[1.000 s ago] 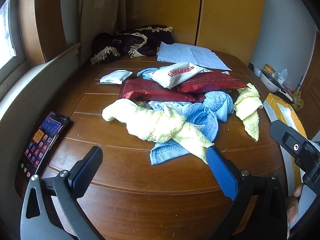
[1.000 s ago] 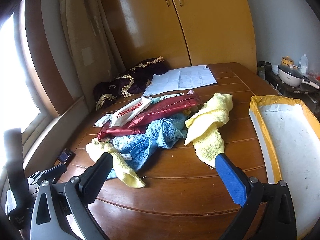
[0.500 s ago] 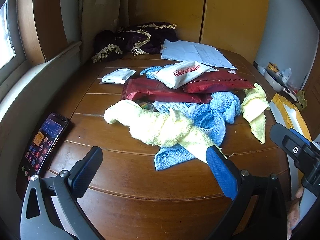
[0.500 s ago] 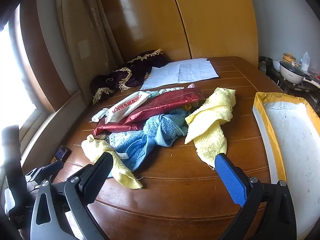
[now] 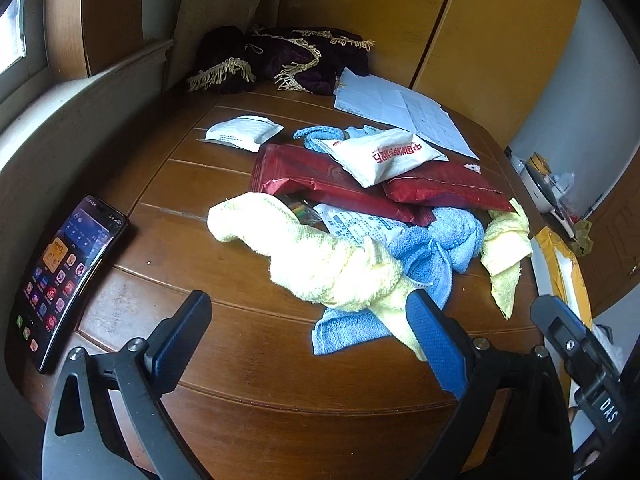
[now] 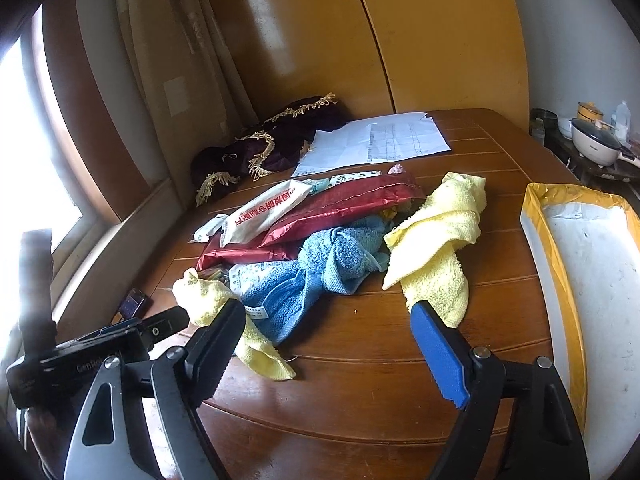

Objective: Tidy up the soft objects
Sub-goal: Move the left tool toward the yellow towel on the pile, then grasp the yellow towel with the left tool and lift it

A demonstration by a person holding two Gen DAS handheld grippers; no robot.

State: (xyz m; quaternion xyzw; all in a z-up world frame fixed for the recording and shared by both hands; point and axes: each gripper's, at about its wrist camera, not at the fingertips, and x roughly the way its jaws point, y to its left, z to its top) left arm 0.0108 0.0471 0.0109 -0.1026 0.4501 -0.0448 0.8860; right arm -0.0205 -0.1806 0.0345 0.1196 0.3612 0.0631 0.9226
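Note:
A heap lies mid-table: a long yellow towel (image 5: 320, 256) over a blue towel (image 5: 424, 256), a second yellow towel (image 5: 506, 248) at the right, red bags (image 5: 332, 184) and a white packet (image 5: 384, 154) on top. In the right wrist view the right yellow towel (image 6: 440, 236), blue towel (image 6: 320, 268) and left yellow towel (image 6: 224, 312) show. My left gripper (image 5: 308, 324) is open and empty, just short of the long yellow towel. My right gripper (image 6: 324, 332) is open and empty, in front of the heap.
A phone (image 5: 60, 276) leans at the table's left edge. A white tray with yellow rim (image 6: 560, 240) stands at the right. Papers (image 5: 396, 108), a small white packet (image 5: 244, 132) and dark fringed cloth (image 5: 288, 60) lie at the back, before the cupboard.
Both grippers have moved forward toward the heap, which now looks larger and nearer. Both stay open. Nothing on the table has moved.

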